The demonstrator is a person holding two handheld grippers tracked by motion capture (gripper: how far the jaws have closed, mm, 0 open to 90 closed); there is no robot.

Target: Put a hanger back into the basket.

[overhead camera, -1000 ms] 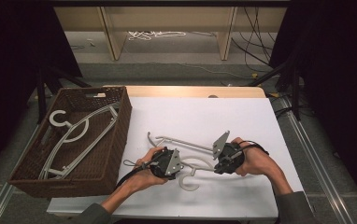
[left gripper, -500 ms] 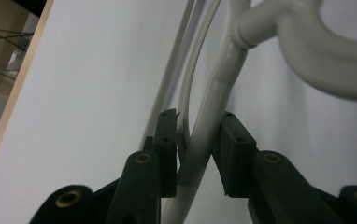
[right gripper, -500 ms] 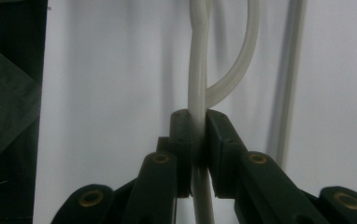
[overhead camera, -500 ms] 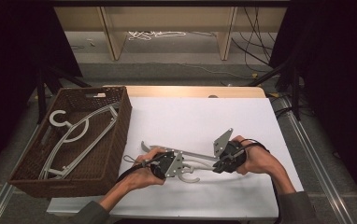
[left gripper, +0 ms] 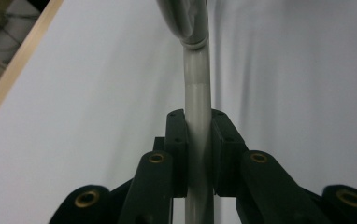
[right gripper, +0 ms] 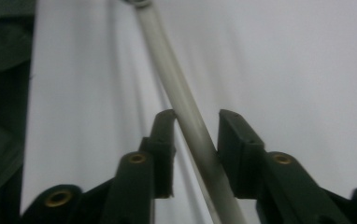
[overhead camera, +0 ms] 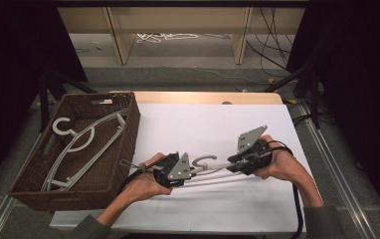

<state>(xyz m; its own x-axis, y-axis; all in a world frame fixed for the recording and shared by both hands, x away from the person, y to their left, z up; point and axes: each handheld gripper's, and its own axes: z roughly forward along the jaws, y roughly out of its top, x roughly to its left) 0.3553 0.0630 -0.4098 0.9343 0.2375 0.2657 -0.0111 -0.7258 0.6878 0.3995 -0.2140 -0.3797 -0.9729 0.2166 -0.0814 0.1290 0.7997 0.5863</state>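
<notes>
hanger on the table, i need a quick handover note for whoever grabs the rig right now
Left gripper: shut on the hanger, bar clamped between its fingers.
Right gripper: open, fingers astride a hanger bar, gaps on both sides.
The hanger is over the white table, hook pointing away from the person.
Basket at the left already holds other hangers.
Done: left grip. Left, probably: close the right, carry the hanger to the basket.

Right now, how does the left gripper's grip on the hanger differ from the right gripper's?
The left gripper has its jaws closed tight on the hanger; the right gripper has gaps beside the bar. The bar runs straight between the left jaws but slants across the right ones. Both bracket the same grey hanger above the white table.
</notes>
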